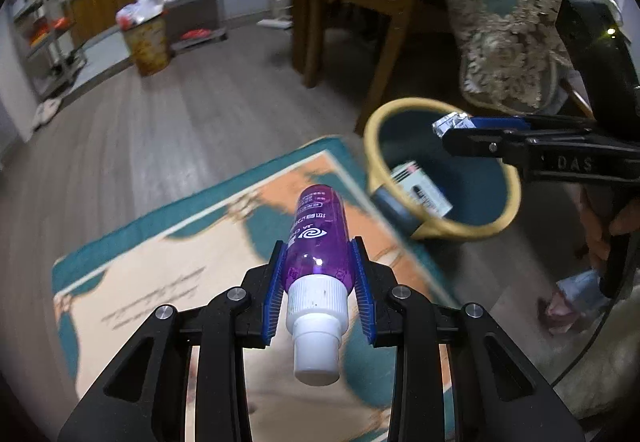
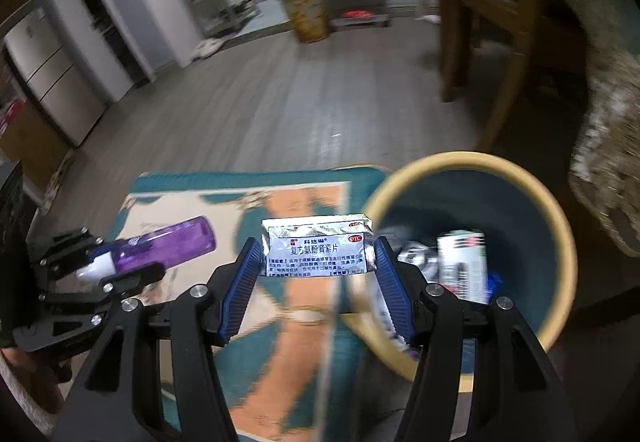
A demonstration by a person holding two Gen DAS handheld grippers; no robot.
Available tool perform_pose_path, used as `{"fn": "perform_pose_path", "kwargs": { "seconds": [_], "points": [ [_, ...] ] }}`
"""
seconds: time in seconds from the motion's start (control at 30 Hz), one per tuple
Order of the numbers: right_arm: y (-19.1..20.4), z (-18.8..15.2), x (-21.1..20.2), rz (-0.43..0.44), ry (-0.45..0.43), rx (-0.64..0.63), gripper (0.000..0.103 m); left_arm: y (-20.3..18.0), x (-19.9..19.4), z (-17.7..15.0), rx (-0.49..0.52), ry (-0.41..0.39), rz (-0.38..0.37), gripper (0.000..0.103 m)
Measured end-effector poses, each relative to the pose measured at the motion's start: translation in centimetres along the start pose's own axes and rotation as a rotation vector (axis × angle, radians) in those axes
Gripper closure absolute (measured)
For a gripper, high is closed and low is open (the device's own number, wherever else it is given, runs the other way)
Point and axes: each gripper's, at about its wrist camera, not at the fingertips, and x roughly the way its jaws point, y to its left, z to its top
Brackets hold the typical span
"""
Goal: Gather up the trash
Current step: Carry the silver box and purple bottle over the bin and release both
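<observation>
You have open wooden floor [image 2: 288,114] ahead of both grippers, running to shelving and a patterned carton [image 2: 306,16] at the far wall. The rug [image 1: 168,262] lies below you, its teal border ending just short of the bin. A wooden chair [image 1: 360,2] stands beyond the bin, and an embroidered cloth [image 1: 512,42] hangs down close behind it, so room is tighter on that side.

Your left gripper [image 1: 320,274] pinches a purple bottle [image 1: 320,234] by its neck end, blue pads against both sides, white cap toward the camera; its label carries a white spiral logo and small print too blurred to read. Your right gripper [image 2: 318,274] clamps a silver foil sachet [image 2: 318,246] between its pads, held flat and facing you. The sachet shows a red "OTC" oval and blue Chinese lettering. The side of that gripper reads "DAS" in the left view.

The yellow-rimmed bin [image 2: 560,242], teal inside, sits just right of the rug. Inside it are a white printed box [image 2: 462,262] and crumpled foil pieces.
</observation>
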Motion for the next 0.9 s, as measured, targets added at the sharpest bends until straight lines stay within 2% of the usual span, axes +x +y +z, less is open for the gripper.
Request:
{"fn": "perform_pose_path", "kwargs": {
  "seconds": [0.23, 0.4, 0.6, 0.67, 0.73, 0.77, 0.87, 0.9],
  "points": [
    [-8.0, -0.9, -0.3, -0.118, 0.017, 0.137, 0.046, -6.2, 3.4, 3.2, 0.075, -0.039, -0.092, 0.070],
    [-11.9, -2.0, 0.4, -0.142, 0.054, 0.237, 0.046, -10.0, 6.2, 4.3, 0.118, -0.034, -0.160, 0.070],
    [-13.1, -3.1, 1.6, -0.126, 0.109, 0.266, 0.045, -12.9, 10.5, 4.5, 0.151, 0.023, -0.183, 0.070],
    [-13.1, -3.0, 1.6, -0.118, 0.100, 0.276, 0.045, -12.9, 11.3, 4.4, 0.140, 0.023, -0.171, 0.069],
    [-13.2, -2.8, 1.4, -0.109, 0.081, 0.294, 0.040, -12.7, 11.8, 4.7, 0.117, 0.020, -0.161, 0.069],
    [-13.3, -2.7, 1.3, -0.106, 0.072, 0.299, 0.032, -12.4, 12.0, 4.7, 0.103, 0.016, -0.147, 0.066],
    [-13.1, -2.5, 1.1, -0.113, 0.059, 0.286, 0.031, -11.7, 11.8, 4.9, 0.076, 0.006, -0.145, 0.055],
    [-13.1, -2.4, 1.1, -0.116, 0.061, 0.285, 0.031, -11.5, 11.6, 4.9, 0.074, 0.001, -0.144, 0.054]
  ]
}}
